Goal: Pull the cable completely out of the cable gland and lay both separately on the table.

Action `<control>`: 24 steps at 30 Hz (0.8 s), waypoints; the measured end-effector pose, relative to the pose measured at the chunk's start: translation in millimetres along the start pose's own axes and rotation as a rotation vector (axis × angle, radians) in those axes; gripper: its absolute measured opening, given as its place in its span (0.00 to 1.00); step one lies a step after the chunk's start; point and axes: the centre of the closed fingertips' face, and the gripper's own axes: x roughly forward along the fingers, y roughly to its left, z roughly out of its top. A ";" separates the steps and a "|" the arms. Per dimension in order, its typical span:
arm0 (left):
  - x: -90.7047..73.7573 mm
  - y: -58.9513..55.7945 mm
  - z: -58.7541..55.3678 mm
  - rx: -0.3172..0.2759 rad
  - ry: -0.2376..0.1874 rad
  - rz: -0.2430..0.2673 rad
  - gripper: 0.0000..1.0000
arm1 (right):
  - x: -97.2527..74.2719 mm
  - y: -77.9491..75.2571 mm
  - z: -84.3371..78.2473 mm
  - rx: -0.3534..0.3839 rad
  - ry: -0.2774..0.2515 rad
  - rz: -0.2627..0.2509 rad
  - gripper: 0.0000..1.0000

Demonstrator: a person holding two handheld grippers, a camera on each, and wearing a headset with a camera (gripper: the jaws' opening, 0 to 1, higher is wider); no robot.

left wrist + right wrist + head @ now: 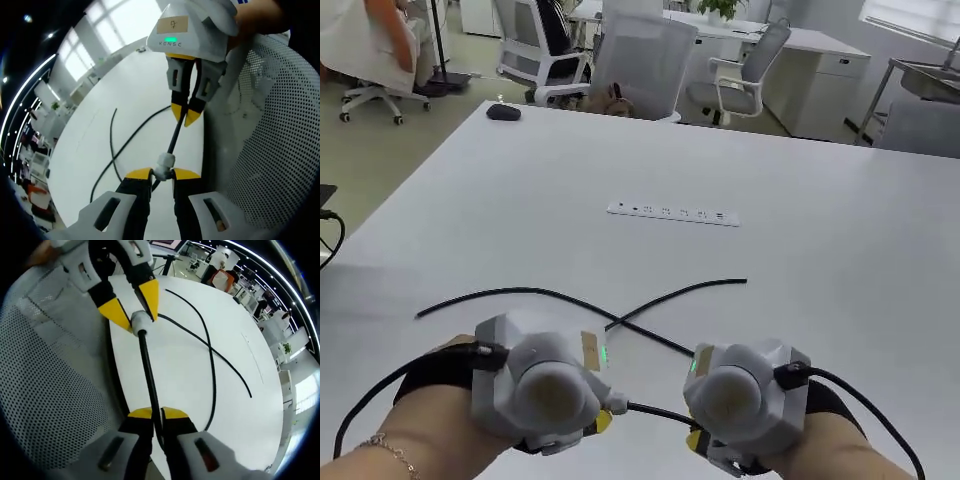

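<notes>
Left gripper view: the left gripper [156, 175] is clamped on the white cable gland [164, 164], and straight ahead the right gripper [185, 115] pinches the black cable [175, 137] running out of it. A mesh chair back [270, 125] crowds their right; the white table [85, 150] lies open on their left, crossed by the cable's slack. In the head view the housings hide both jaws.
</notes>
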 end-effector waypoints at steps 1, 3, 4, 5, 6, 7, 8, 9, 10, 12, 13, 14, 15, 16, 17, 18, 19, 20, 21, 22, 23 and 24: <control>-0.3 1.1 -1.0 -0.001 0.006 0.006 0.17 | -0.2 -2.2 -3.0 0.007 0.010 -0.008 0.04; -0.5 1.7 -2.3 -0.006 0.011 0.009 0.17 | -0.9 -6.1 -9.4 0.036 0.032 -0.019 0.05; -0.4 1.7 -3.1 -0.009 0.013 0.010 0.17 | -0.5 -6.3 -11.0 0.040 0.038 -0.016 0.05; -0.4 1.6 -3.2 -0.008 0.014 0.009 0.17 | -0.3 -5.4 -11.5 0.040 0.041 -0.013 0.05; -0.2 1.5 -3.5 -0.004 0.016 0.010 0.17 | -0.4 -3.1 -11.0 0.036 0.042 -0.005 0.06; -0.1 1.2 -4.4 0.002 0.022 0.011 0.17 | -0.5 -1.5 -10.1 0.027 0.041 -0.001 0.06; 0.3 0.9 -5.2 0.009 0.027 0.010 0.17 | -0.5 -0.3 -9.3 0.018 0.041 0.001 0.06; 0.5 -0.1 -6.4 0.014 0.033 0.007 0.17 | -0.1 0.5 -8.3 0.009 0.041 0.003 0.07; 0.5 -0.4 -6.4 0.014 0.033 0.005 0.17 | 0.4 2.5 -6.2 -0.003 0.035 0.009 0.09; 0.4 -2.5 -4.7 0.019 0.026 -0.002 0.17 | 0.3 7.5 0.4 -0.021 0.013 0.024 0.14; 0.4 -4.1 -2.5 0.026 0.018 -0.005 0.17 | -0.4 8.5 3.8 -0.028 0.000 0.025 0.15; 0.6 -5.8 -1.0 0.032 0.014 -0.010 0.17 | -1.2 9.3 7.3 -0.037 -0.014 0.025 0.15; 0.9 -8.5 1.1 0.041 0.007 -0.017 0.17 | -2.2 11.7 13.1 -0.050 -0.040 0.033 0.15; 1.1 -10.3 2.5 0.046 0.003 -0.024 0.17 | -2.8 16.5 20.9 -0.046 -0.082 0.057 0.16; 1.0 -12.8 6.1 0.053 -0.009 -0.031 0.17 | -3.4 19.2 24.5 -0.042 -0.101 0.069 0.16; 1.1 -14.4 8.5 0.053 -0.017 -0.035 0.17 | -4.2 21.3 25.8 -0.042 -0.106 0.080 0.16; 2.0 -16.5 10.1 0.054 -0.019 -0.040 0.17 | -4.3 24.1 28.6 -0.050 -0.120 0.091 0.16; 3.2 -18.3 10.0 0.064 -0.016 -0.045 0.17 | -4.7 26.0 30.5 -0.061 -0.128 0.096 0.15; 4.7 -20.0 8.2 0.080 -0.004 -0.049 0.17 | -5.7 27.7 32.8 -0.073 -0.137 0.098 0.16; 5.5 -20.5 6.6 0.086 0.005 -0.051 0.17 | -6.3 28.4 35.0 -0.079 -0.147 0.099 0.16; 5.5 -20.3 5.8 0.087 0.009 -0.052 0.17 | -7.0 28.9 37.3 -0.079 -0.158 0.102 0.16; 5.1 -19.2 6.0 0.082 0.005 -0.053 0.17 | -8.3 29.8 40.6 -0.079 -0.173 0.106 0.15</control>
